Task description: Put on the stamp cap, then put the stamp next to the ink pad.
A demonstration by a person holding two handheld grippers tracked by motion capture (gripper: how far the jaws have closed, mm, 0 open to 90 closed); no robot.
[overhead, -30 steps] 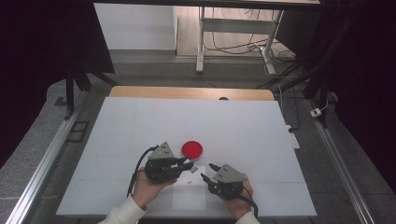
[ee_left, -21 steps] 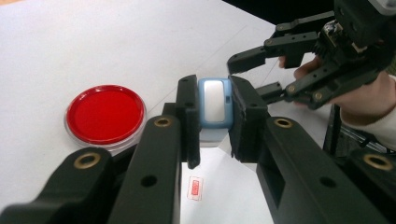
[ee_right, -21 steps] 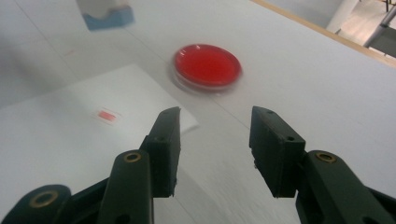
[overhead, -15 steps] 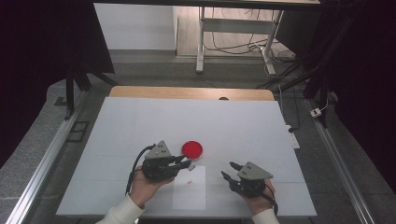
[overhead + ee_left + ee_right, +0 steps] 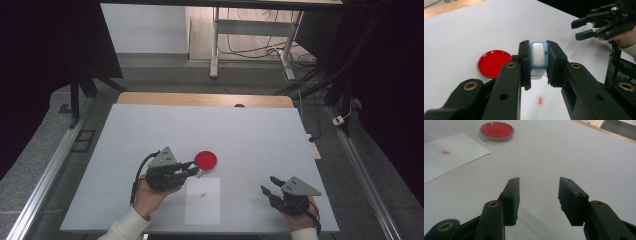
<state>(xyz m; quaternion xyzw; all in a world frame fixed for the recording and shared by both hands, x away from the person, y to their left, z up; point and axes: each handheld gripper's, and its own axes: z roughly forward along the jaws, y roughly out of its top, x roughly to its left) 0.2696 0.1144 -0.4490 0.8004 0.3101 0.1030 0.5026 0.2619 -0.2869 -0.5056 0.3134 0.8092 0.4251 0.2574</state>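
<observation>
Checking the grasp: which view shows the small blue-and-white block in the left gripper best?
Left gripper view: the blue-and-white block sits close up, clamped between the left gripper jaws, its face clear. In the high view it is a tiny pale speck at the jaw tips beside the red dish.

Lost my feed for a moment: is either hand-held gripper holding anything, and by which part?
The left hand-held gripper clamps a small blue-and-white block by its two sides. The right hand-held gripper is open, holding nothing.
</observation>
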